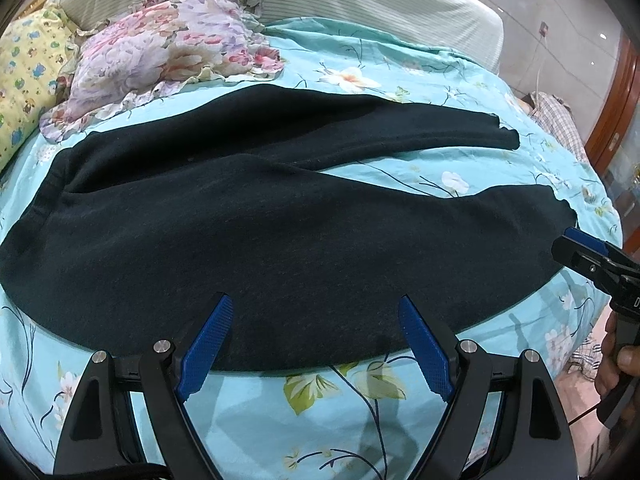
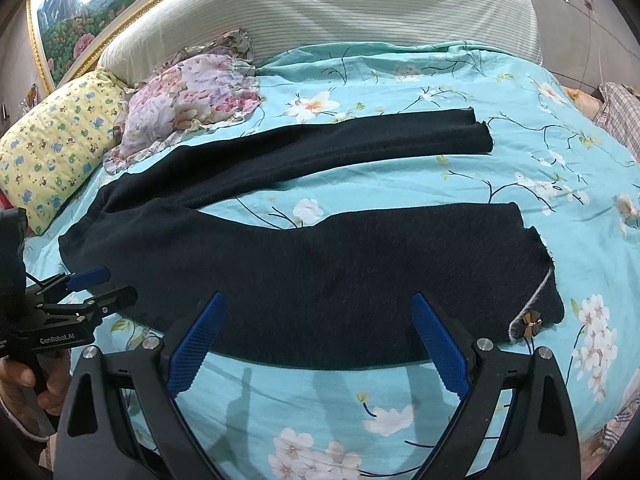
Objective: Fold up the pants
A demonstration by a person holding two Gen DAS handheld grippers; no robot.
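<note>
Black pants (image 1: 260,232) lie spread flat on a turquoise floral bedsheet (image 1: 312,412), waistband to the left, both legs running right and splayed apart. My left gripper (image 1: 316,308) is open and empty, hovering over the near edge of the near leg by the hip. My right gripper (image 2: 318,304) is open and empty above the near leg's lower part (image 2: 360,280), close to its hem with a small bow trim (image 2: 530,326). Each gripper shows at the edge of the other's view, the right one (image 1: 580,246) and the left one (image 2: 102,284).
A floral pillow (image 1: 168,52) and a yellow patterned pillow (image 1: 28,76) lie at the head of the bed by a striped headboard (image 2: 340,8). A plaid cloth (image 1: 560,120) lies off the far right edge. The bed's edge drops away at right.
</note>
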